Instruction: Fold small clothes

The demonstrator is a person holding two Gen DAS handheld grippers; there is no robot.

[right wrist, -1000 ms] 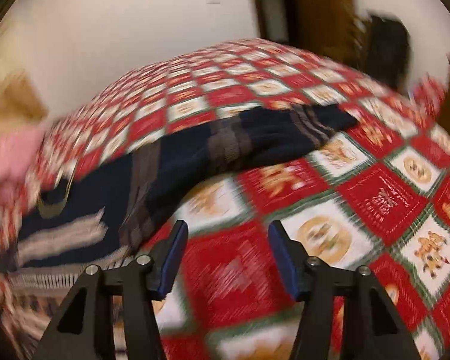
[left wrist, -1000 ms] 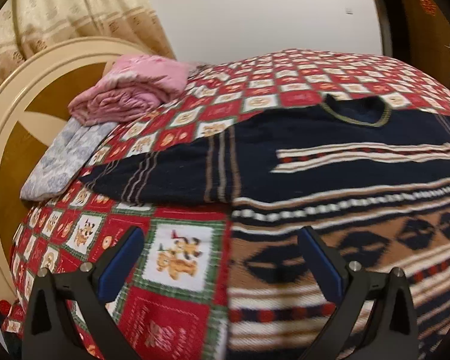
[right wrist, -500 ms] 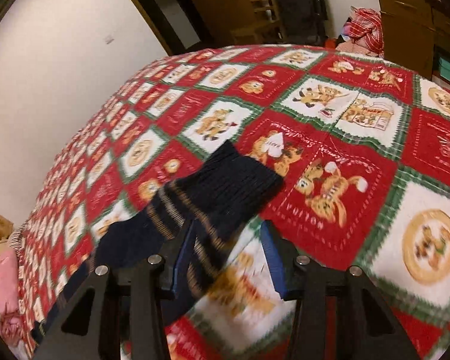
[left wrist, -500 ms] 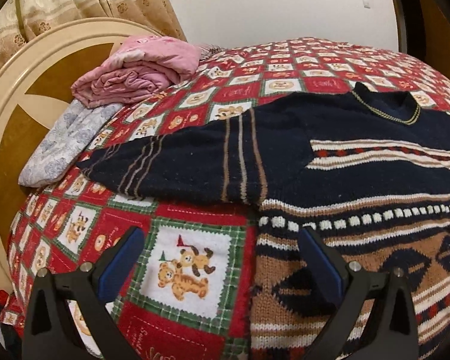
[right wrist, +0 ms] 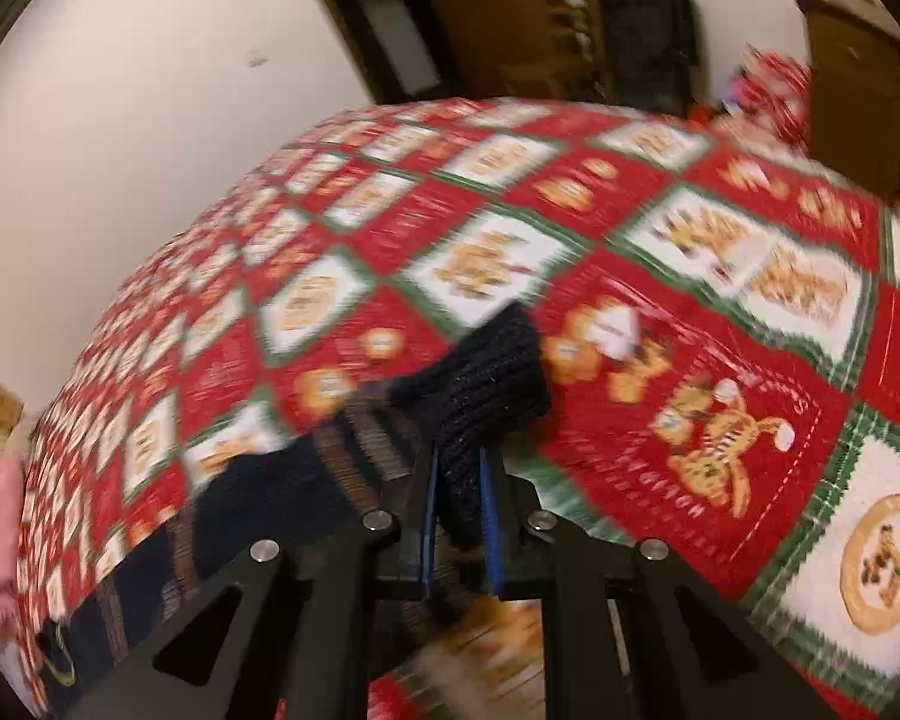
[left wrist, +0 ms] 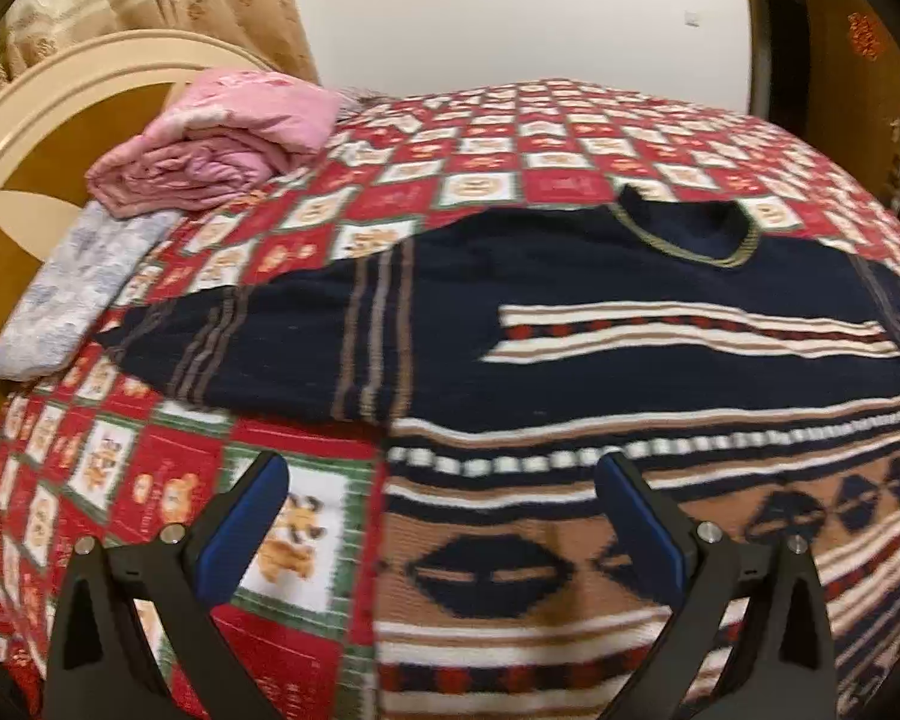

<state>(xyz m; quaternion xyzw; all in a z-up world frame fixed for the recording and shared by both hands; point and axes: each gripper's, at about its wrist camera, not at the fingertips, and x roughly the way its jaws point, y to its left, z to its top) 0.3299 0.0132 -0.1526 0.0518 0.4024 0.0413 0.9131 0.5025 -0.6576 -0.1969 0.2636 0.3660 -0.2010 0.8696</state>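
Sweater spread out on the bed, one sleeve pinched

Left gripper (left wrist: pixel 441 516) hovers wide open over the sweater (left wrist: pixel 570 330) hem on the red quilt (left wrist: pixel 510 174); right gripper (right wrist: pixel 459 516) is clamped on the sleeve cuff (right wrist: pixel 486 384), lifting it a bit.

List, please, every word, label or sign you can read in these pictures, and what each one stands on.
Nothing can be quoted with confidence.
Bedspread, red cat square: curved white lettering, upside down and too blurred to read.
Door: red sign, too small and blurred to read.
Sweater: knitted patterns only, no text.
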